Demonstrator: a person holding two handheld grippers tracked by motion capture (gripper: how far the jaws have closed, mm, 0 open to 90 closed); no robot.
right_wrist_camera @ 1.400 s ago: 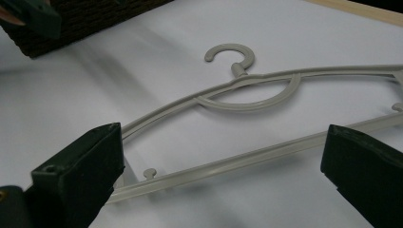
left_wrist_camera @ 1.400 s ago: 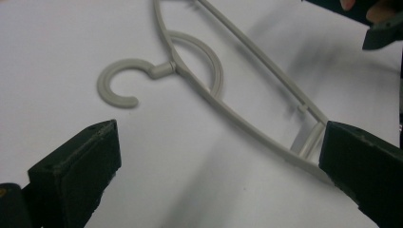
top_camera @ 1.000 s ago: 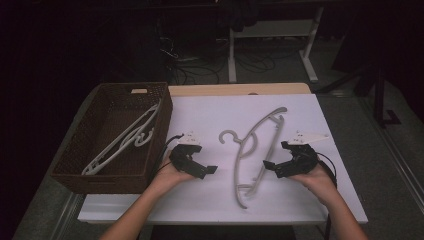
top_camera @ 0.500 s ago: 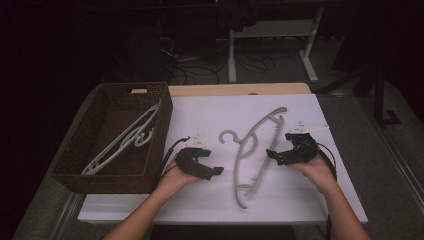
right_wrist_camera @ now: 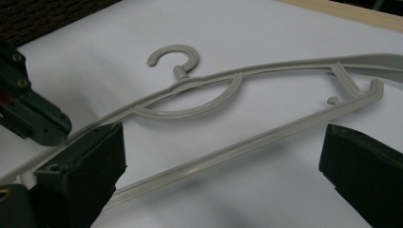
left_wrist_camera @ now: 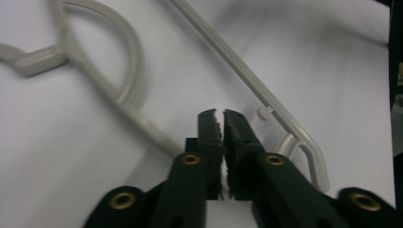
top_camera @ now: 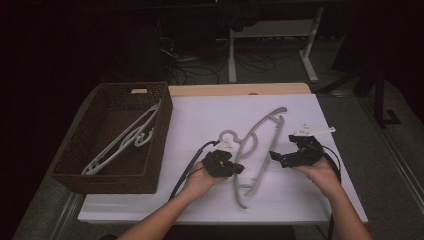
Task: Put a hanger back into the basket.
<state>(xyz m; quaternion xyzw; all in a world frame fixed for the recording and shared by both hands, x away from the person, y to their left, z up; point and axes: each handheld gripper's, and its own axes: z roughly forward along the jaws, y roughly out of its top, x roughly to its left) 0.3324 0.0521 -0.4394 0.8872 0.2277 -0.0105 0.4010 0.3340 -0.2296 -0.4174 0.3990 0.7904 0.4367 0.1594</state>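
So over on the far left I've got the brown wicker basket [top_camera: 70, 165] with a pale hanger [top_camera: 120, 142] already lying slanted inside it. Moving right, my left gripper [top_camera: 231, 169] sits low over the white surface [top_camera: 200, 117], right up against the grey plastic hanger [top_camera: 260, 145] near its hook end; its jaws have just been closing and now they're pressed together with nothing pinched between them, the hanger's arm running just past the tips in the left gripper view. That grey hanger lies flat on the surface, slanted, hook [right_wrist_camera: 173, 57] pointing toward the basket side, sitting between my two hands. On the right, my right gripper [top_camera: 280, 157] hovers just beside the hanger's straight bar, jaws spread wide, with the bar passing between them but not touched.
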